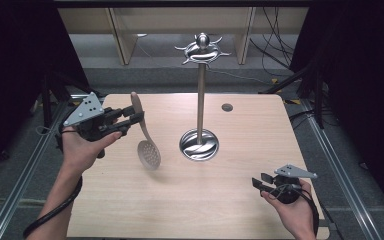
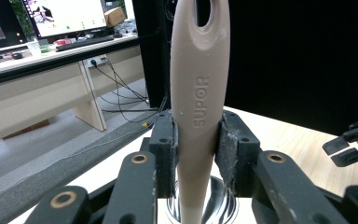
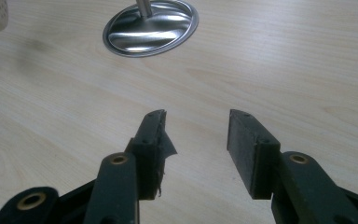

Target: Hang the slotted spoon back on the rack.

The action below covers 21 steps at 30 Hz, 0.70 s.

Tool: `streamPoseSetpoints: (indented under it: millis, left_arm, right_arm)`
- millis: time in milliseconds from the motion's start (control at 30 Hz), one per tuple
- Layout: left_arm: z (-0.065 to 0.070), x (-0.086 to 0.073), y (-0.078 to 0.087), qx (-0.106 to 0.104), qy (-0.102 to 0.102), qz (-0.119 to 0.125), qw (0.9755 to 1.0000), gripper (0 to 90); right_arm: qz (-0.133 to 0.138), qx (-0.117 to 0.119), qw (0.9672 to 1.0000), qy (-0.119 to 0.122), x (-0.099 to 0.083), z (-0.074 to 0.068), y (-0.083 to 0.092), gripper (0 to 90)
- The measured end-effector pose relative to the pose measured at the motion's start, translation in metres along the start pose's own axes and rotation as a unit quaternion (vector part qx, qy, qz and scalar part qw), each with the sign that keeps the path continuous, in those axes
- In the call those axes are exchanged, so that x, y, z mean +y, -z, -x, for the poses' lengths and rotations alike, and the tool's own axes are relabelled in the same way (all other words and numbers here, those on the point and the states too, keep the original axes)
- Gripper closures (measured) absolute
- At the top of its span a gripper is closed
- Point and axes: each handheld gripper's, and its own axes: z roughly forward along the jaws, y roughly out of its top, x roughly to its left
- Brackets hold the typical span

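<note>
A light wood-grain bench [image 1: 240, 200] with rounded corners is seen across the middle of the high view. A metal stand [image 1: 199, 144] is set on it just right of centre, its round polished base resting flat on the wood and a thin upright pole rising from it (the top carries a ring of curved hooks). A small dark round disc [image 1: 227, 107] is set in the surface toward the upper right of the bench.
</note>
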Motion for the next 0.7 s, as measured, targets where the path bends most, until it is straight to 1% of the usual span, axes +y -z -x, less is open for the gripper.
streamPoseSetpoints:
  millis: [100, 133, 200, 267, 300, 333, 400, 433, 533, 567, 600, 633, 700]
  left_arm:
    - [0.001, 0.001, -0.002, -0.001, 0.001, -0.001, 1.0, 68.7]
    - [0.001, 0.002, -0.003, -0.001, 0.002, 0.001, 1.0, 68.7]
    - [0.002, 0.002, -0.005, -0.001, 0.001, 0.003, 1.0, 68.7]
    - [0.003, 0.003, -0.006, -0.001, 0.001, 0.005, 1.0, 68.7]
    - [0.003, 0.003, -0.007, 0.0, 0.001, 0.006, 1.0, 68.7]
    - [0.003, 0.004, -0.008, 0.001, 0.001, 0.007, 1.0, 68.7]
    - [0.005, 0.004, -0.009, 0.002, 0.003, 0.009, 0.9999, 68.7]
    - [0.005, 0.004, -0.01, 0.003, 0.001, 0.009, 1.0, 68.7]
    - [0.007, 0.005, -0.012, 0.003, 0.0, 0.01, 0.9999, 68.7]
    - [0.007, 0.005, -0.012, 0.002, -0.002, 0.01, 0.9999, 68.7]
    - [0.008, 0.006, -0.013, 0.001, -0.001, 0.011, 0.9999, 68.7]
    - [0.008, 0.006, -0.014, 0.0, -0.002, 0.011, 0.9999, 68.7]
    - [0.009, 0.007, -0.016, 0.001, -0.002, 0.011, 0.9999, 68.7]
  right_arm:
    - [-0.001, 0.0, 1.0, -0.001, 0.0, 0.0, 0.0, 57.2]
    - [-0.006, 0.004, 0.9998, -0.02, 0.0, -0.003, 0.0, 57.2]
    - [-0.004, 0.002, 0.9999, -0.017, -0.001, -0.002, 0.0, 57.1]
    - [0.003, -0.003, 1.0, 0.004, 0.0, 0.001, -0.001, 57.1]
    - [-0.003, 0.001, 0.9999, -0.015, -0.001, -0.002, 0.0, 57.1]
    - [-0.006, 0.003, 0.9998, -0.019, -0.001, -0.003, 0.0, 57.1]
    - [-0.004, 0.002, 0.9999, -0.015, 0.0, -0.002, 0.0, 57.0]
    - [0.0, 0.0, 1.0, -0.002, 0.0, 0.0, 0.0, 57.0]
    - [0.0, -0.001, 1.0, -0.001, 0.0, 0.0, 0.0, 56.9]
    - [-0.004, -0.003, 1.0, 0.002, 0.0, 0.0, 0.001, 56.9]
    - [-0.004, -0.003, 1.0, 0.002, 0.0, 0.0, 0.001, 56.8]
    - [0.002, -0.002, 1.0, 0.001, 0.0, 0.0, 0.0, 56.8]
    - [0.001, -0.002, 1.0, -0.001, 0.0, 0.0, 0.001, 56.8]
